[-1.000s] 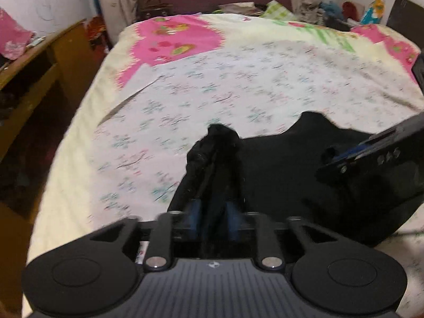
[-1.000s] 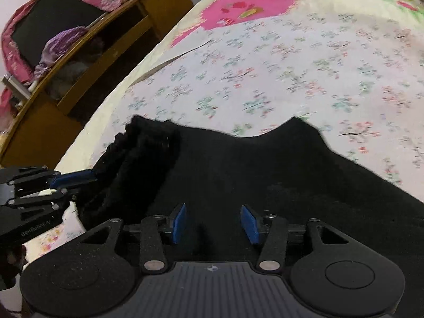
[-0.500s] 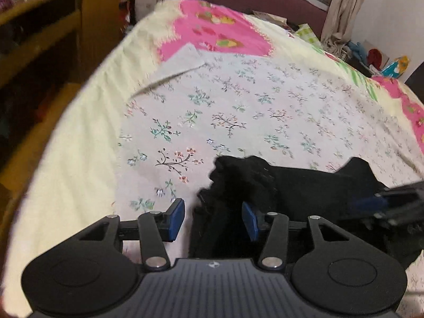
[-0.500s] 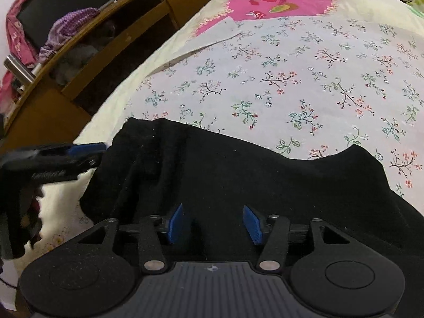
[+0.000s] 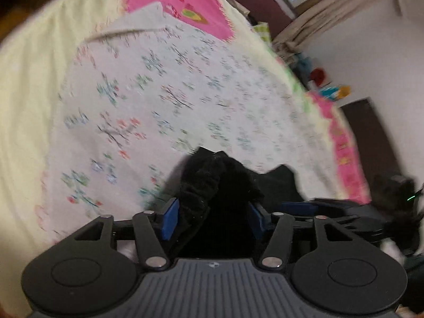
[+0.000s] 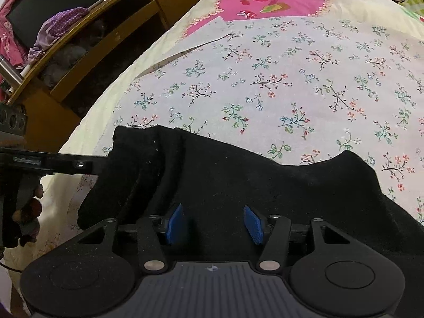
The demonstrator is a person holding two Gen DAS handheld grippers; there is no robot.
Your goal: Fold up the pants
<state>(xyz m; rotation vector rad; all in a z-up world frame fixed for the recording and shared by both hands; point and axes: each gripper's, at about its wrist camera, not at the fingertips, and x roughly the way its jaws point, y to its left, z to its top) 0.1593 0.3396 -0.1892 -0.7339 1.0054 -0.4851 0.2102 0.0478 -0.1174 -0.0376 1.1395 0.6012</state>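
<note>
Black pants (image 6: 238, 185) lie on the bed (image 6: 304, 84) at its near edge, toward the corner beside the wooden shelf unit (image 6: 106, 26). Left gripper (image 5: 213, 216): a second ago clamped on a bunched end of the pants, its fingers are now opening, cloth between them but loose. Right gripper (image 6: 214, 222): fingers parted and opening over flat fabric, gripping nothing. Judgement: fold laid and released; smoothing or the next fold follows.
</note>
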